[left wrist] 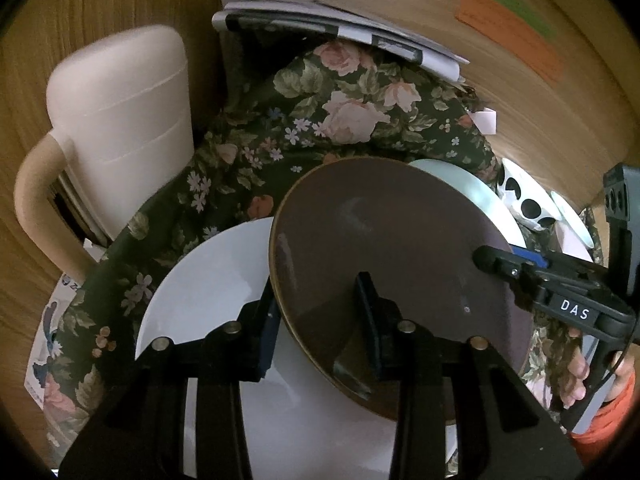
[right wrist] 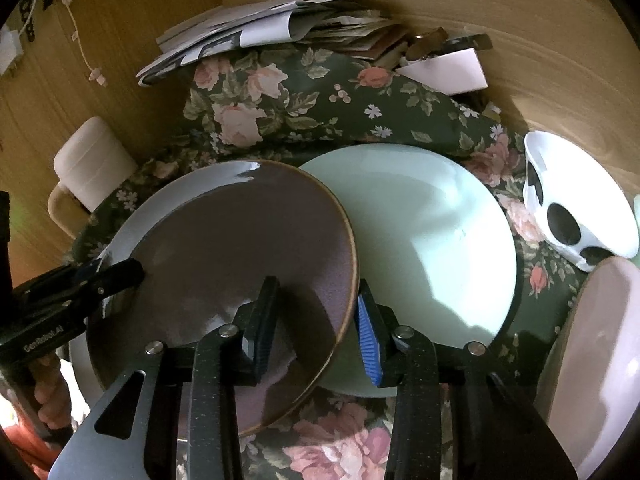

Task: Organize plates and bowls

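Currently both grippers are on the brown plate (left wrist: pixel 400 264), which sits tilted, its left edge over the white plate (left wrist: pixel 208 280) and its right edge over the pale green plate (right wrist: pixel 432 240), all on the floral cloth (left wrist: pixel 280 120) covering the tabletop. Left gripper (left wrist: pixel 320 316): jaws pinching the brown plate's rim at roughly 7 o'clock, one finger outside the rim, the other on the plate face. Right gripper (right wrist: pixel 316 320): also pinching the rim, at about 4 o'clock, with the blue-ribbed pad (right wrist: pixel 368 336) under the outer edge and the other finger on the face. Judgement: the step in hand is a two-handed carry of the brown plate onto one of its neighbours to form a stack. To do it well, keep both pinches equally firm, raise both sides together so the plate stays level, clear the neighbouring rims before moving sideways, and set it down centred; a glazed rim may slip if one side leads. View differences: the left wrist view shows the cream chair (left wrist: pixel 120 120) at 9 o'clock, the white plate's full face, and the coloured paper notes (left wrist: pixel 512 32) on the wall at 1 o'clock. The right wrist view alone shows most of the green plate, the black-spotted white bowl (right wrist: pixel 576 208) at 3 o'clock, and a pinkish dish (right wrist: pixel 600 360) at 4 o'clock, the next candidates for sorting.
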`<state>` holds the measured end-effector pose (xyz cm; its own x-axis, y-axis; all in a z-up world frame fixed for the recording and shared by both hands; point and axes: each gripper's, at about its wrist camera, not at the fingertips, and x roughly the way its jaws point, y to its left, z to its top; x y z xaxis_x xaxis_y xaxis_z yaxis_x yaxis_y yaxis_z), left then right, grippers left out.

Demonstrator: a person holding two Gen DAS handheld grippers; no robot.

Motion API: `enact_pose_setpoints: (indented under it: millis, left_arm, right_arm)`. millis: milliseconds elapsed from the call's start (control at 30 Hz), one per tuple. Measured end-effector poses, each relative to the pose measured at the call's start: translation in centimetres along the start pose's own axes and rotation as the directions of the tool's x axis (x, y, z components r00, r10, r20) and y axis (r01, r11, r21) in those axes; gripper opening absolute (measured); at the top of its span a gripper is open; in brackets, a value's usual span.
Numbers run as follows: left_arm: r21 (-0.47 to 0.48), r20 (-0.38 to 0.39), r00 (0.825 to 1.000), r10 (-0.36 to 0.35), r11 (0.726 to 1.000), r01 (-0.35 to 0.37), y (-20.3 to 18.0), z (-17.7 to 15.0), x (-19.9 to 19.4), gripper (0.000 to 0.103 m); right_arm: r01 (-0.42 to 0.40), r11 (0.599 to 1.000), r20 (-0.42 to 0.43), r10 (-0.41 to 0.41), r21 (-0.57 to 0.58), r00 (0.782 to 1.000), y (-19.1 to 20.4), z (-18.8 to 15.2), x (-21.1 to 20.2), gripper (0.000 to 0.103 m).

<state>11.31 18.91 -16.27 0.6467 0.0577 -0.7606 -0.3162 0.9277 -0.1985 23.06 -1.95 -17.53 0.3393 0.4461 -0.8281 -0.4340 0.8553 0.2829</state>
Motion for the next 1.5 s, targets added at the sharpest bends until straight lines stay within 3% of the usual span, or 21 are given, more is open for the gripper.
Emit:
enact_pose_setpoints:
  millis: [767,1500]
  left_arm:
    - [0.069,0.073,0.995,-0.062,0.996,0.057,-3.3,-1.2,-3.8,0.036]
    - [0.161,0.092,0.987,-0.130,0.980,0.114,-8.2,-5.5,-7.5,0.036]
  right_arm:
    - [0.040,0.999,0.125,-0.044,0.034,0.991,-0.8,-3.8,-7.0,0.033]
    - [0.080,0.991,0.194,-0.099,0.104,0.976,-2.3,-10.1,-13.1,0.033]
